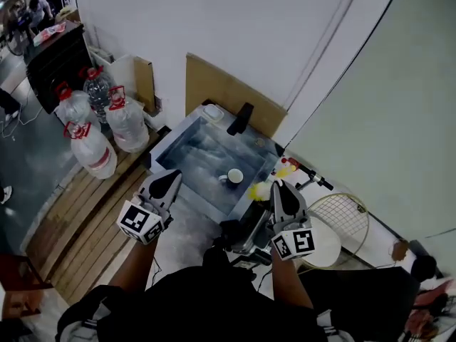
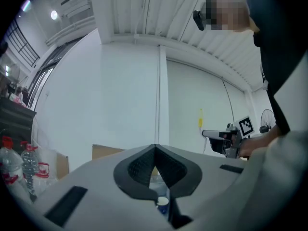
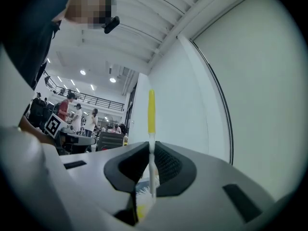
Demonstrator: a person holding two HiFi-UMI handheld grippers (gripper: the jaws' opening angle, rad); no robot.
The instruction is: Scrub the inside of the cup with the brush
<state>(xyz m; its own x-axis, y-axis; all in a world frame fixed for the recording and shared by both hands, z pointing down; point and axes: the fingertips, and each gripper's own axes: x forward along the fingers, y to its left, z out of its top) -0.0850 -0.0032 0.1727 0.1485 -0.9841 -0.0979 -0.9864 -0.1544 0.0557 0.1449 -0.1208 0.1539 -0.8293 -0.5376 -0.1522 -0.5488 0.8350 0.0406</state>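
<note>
head view: a person stands before a steel sink (image 1: pixel 168 147) set against a white wall (image 1: pixel 235 27), a hand-held gripper in each hand. the cup (image 1: pixel 234 177), white with a dark body, stands upright in the right half of the sink, nearer its front right corner than the other corners, and is touched by neither tool. the left hand-held gripper (image 1: pixel 171 177) hangs over the sink's front left edge with its jaws pressed together on nothing; in the left gripper view (image 2: pixel 155 152) the pads meet at the tips and the cup (image 2: pixel 162 202) shows small below them. the right hand-held gripper (image 1: pixel 280 187) is above the sink's front right corner, clamped on the brush (image 1: pixel 259 190), whose yellow head points towards the cup but is clear of it. in the right gripper view (image 3: pixel 151 150) the thin white and yellow handle of the brush (image 3: pixel 151 114) rises upright between the closed pads, the bristles below. three water bottles (image 1: pixel 127 123) stand left of the sink; a cardboard sheet (image 1: pixel 221 91) leans on the wall behind it.
</note>
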